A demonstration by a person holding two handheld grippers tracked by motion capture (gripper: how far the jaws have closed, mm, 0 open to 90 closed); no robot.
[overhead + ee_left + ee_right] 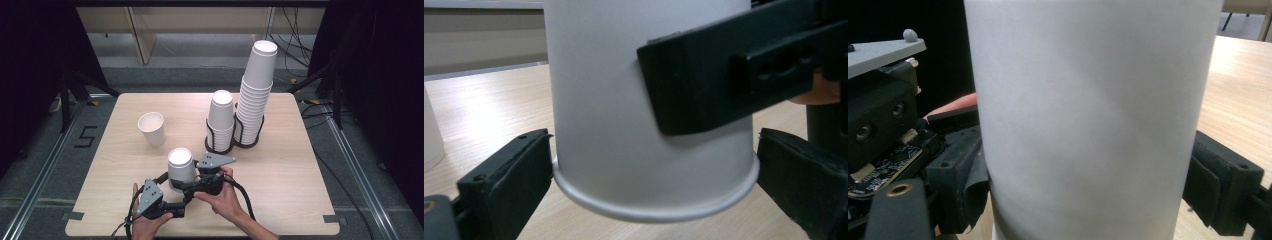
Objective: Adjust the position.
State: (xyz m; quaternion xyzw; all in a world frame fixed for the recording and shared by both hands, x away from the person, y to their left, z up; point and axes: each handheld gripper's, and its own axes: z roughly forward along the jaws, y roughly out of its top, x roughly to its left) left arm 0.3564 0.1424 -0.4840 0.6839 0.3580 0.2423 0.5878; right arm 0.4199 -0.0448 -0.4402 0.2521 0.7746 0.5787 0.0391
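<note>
A white paper cup (181, 167) stands upside down near the table's front edge, rim at the bottom. My right gripper (191, 181) reaches in from the right and is shut on the cup's wall; in the right gripper view the cup (1088, 115) fills the space between the two pads (960, 175). My left gripper (176, 196) comes in low from the front left. In the left gripper view its jaws flank the cup's rim (649, 210), the right jaw standing slightly off it, so this gripper (654, 160) is open around the cup. The right gripper's finger (704, 75) crosses the cup's side there.
A single upright paper cup (151, 128) stands at mid-left on the wooden table (290, 170). A black wire holder (220, 147) at the back centre carries a short stack of cups (221, 115) and a tall one (256, 95). Cables lie on the floor behind.
</note>
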